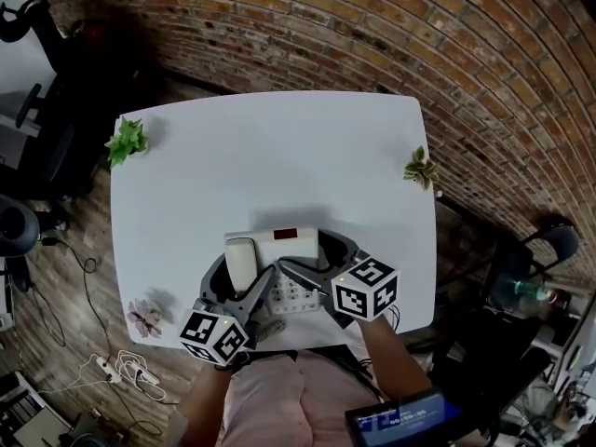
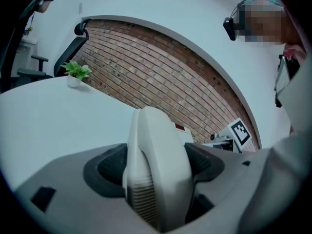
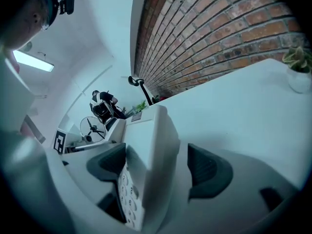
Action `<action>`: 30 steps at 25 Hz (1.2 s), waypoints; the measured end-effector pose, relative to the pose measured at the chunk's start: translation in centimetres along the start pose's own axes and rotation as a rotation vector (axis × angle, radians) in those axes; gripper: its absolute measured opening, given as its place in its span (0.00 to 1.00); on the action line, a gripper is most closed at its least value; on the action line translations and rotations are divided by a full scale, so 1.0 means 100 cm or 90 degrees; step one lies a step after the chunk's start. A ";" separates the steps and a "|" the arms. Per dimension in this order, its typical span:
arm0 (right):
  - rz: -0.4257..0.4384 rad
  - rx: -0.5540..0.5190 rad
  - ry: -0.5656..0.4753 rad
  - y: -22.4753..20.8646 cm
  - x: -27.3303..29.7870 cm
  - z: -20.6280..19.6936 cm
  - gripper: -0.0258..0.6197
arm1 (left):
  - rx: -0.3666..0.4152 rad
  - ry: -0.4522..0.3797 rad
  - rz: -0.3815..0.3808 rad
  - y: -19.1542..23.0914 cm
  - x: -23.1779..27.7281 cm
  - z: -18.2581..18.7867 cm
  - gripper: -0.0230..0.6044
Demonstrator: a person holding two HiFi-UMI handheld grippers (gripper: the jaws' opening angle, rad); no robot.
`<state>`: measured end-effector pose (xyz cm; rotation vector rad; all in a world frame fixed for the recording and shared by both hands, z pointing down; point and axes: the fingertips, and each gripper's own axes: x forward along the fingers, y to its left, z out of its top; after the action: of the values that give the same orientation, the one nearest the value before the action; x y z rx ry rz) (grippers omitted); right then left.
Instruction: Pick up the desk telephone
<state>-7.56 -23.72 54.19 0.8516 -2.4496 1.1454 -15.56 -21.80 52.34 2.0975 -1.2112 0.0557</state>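
**Near edge of the worktop (image 1: 261, 147): both grippers at the desk telephone (image 1: 291, 248)**

Close to the near edge sits the desk telephone, its handset (image 1: 240, 261) along the left side. My left gripper (image 2: 156, 162) has its fingers (image 2: 108, 167) pinching that handset, a pad against each flank. My right gripper (image 3: 158, 169) holds its fingers (image 3: 209, 172) spread astride the telephone's right side by the keypad, and the right pad stands clear of the casing.

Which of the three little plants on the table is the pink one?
The small pinkish plant at the white table's near left corner. The bright green plant and the pale green plant sit at the far corners.
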 end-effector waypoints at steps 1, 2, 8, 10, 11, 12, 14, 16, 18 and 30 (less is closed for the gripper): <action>0.007 0.003 0.007 0.002 0.000 -0.003 0.67 | 0.001 -0.005 -0.005 -0.002 -0.001 0.000 0.62; 0.014 0.008 0.015 0.004 -0.001 -0.007 0.66 | 0.003 -0.009 -0.008 -0.004 -0.001 -0.001 0.62; 0.036 0.015 0.022 0.010 0.002 -0.012 0.62 | 0.013 -0.026 -0.001 -0.006 -0.004 0.000 0.60; 0.042 0.004 0.020 0.011 -0.002 -0.010 0.60 | 0.016 -0.029 -0.016 -0.009 -0.005 -0.001 0.61; 0.044 0.000 0.016 0.010 -0.004 -0.010 0.60 | 0.014 -0.028 -0.030 -0.010 -0.005 -0.002 0.62; 0.044 -0.002 0.010 0.010 -0.005 -0.010 0.60 | 0.006 -0.025 -0.046 -0.009 -0.005 -0.003 0.63; 0.047 -0.009 -0.002 0.010 -0.007 -0.011 0.60 | -0.028 -0.016 -0.073 -0.007 -0.005 -0.007 0.70; 0.058 -0.029 -0.010 0.015 -0.008 -0.010 0.59 | -0.046 -0.005 -0.098 -0.007 -0.007 -0.010 0.75; 0.071 -0.054 -0.016 0.020 -0.008 -0.008 0.59 | -0.045 0.008 -0.123 -0.011 -0.008 -0.012 0.75; 0.054 -0.055 0.000 0.024 -0.007 -0.005 0.61 | -0.092 -0.015 -0.162 -0.013 -0.010 -0.011 0.75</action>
<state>-8.50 -21.85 52.76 0.7284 -2.5378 1.0580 -14.80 -20.01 52.16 2.1108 -0.9242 -0.1691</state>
